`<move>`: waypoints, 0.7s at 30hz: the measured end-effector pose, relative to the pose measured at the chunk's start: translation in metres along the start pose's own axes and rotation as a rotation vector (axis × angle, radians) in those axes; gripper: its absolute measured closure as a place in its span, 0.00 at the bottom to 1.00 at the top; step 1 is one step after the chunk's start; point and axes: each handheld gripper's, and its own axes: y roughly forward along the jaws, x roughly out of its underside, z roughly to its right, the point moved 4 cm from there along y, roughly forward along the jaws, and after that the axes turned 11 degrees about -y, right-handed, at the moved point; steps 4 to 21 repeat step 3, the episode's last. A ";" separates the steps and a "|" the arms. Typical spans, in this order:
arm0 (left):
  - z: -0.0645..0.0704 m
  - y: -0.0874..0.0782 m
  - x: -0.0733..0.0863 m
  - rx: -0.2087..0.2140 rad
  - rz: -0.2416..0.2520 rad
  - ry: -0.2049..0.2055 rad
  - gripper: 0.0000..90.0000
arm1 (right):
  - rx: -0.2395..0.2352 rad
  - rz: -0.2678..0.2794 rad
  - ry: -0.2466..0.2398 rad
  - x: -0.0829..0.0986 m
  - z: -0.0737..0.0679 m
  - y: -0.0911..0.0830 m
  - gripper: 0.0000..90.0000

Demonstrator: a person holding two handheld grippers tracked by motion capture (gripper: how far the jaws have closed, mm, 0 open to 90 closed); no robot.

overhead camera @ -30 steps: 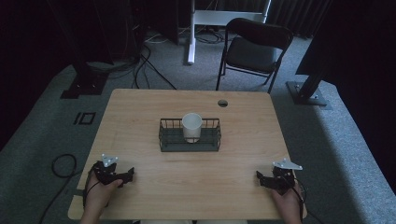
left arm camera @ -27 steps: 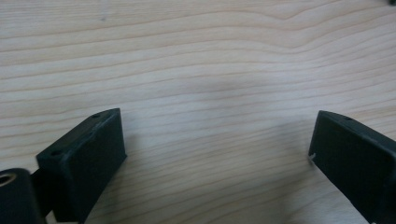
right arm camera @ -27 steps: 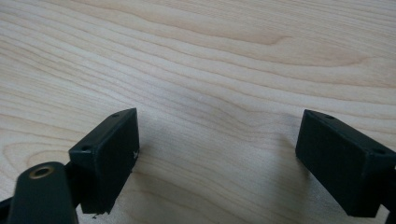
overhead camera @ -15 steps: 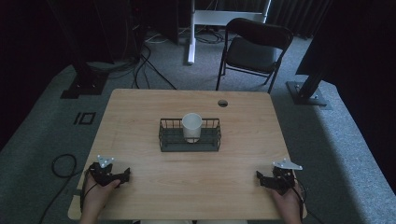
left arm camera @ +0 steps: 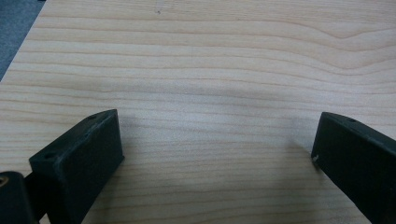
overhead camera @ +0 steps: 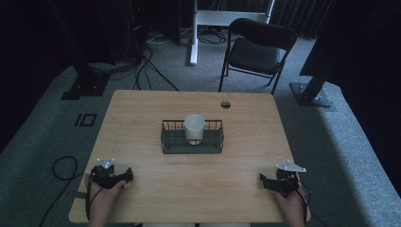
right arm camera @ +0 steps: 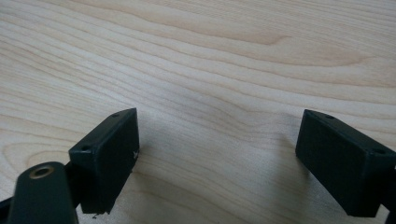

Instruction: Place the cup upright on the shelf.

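- The white cup (overhead camera: 194, 128) stands upright inside the black wire basket (overhead camera: 169, 140) at the middle of the table (overhead camera: 142, 113), well apart from both grippers.
- The left gripper (overhead camera: 126, 177) rests low at the near left corner of the table; in the left gripper view its fingers (left arm camera: 84, 154) are spread wide, released, with bare wood between them.
- The right gripper (overhead camera: 263, 180) sits at the near right corner, also released: its fingers (right arm camera: 109, 149) stand well apart over bare table and hold nothing.
- The work looks to be at its start, a resting pose with no reach toward the cup yet under way.
- The next move likely calls for one gripper to travel forward to the basket, come in above the wire rim, and close on the cup's wall without tipping it.
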 end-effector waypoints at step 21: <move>0.000 0.000 0.000 0.000 0.000 0.000 0.02 | 0.000 0.000 0.000 0.000 0.000 0.000 0.15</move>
